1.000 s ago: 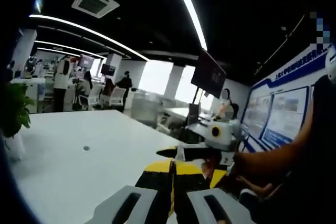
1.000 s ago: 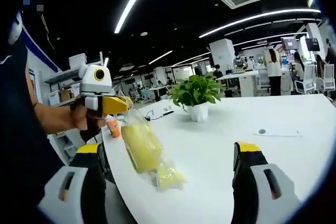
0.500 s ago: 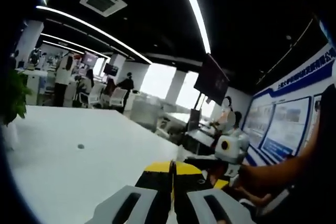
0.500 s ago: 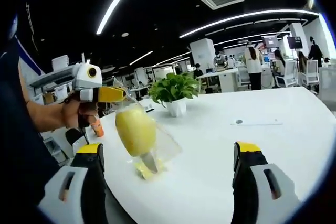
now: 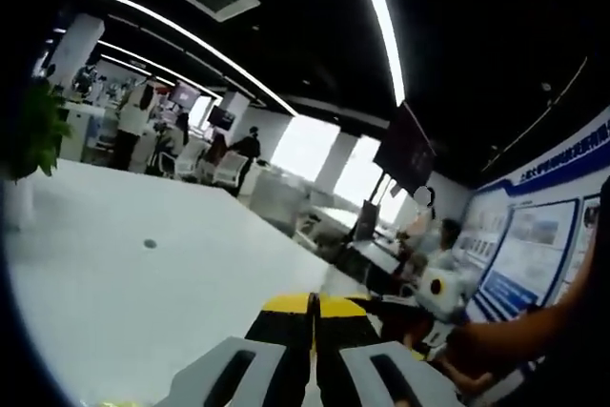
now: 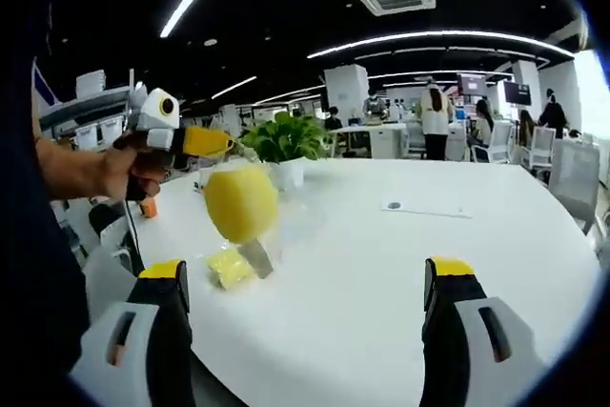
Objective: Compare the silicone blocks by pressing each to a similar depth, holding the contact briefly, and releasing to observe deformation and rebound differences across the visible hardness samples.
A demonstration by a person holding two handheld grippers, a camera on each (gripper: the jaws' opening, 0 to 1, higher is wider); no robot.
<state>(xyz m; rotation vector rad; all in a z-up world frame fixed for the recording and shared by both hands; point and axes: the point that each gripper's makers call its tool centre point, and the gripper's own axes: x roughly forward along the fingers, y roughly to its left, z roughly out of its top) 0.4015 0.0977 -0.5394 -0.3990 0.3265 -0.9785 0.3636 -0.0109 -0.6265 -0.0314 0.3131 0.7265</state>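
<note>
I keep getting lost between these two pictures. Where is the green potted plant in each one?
Left gripper view: the potted plant is at the far left edge, on the white table.
Right gripper view: left of centre, just behind the clear bag hanging from the left gripper.
Shared landmark: the small round dot on the tabletop.

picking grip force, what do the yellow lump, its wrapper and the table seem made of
Yellow lump: looks like soft matte silicone or foam, rounded and opaque; cannot tell which. Wrapper: seemingly thin clear plastic film, see-through with faint glints, hanging from the left tongs. Table: smooth white hard top, probably laminate, with a soft sheen.
</note>
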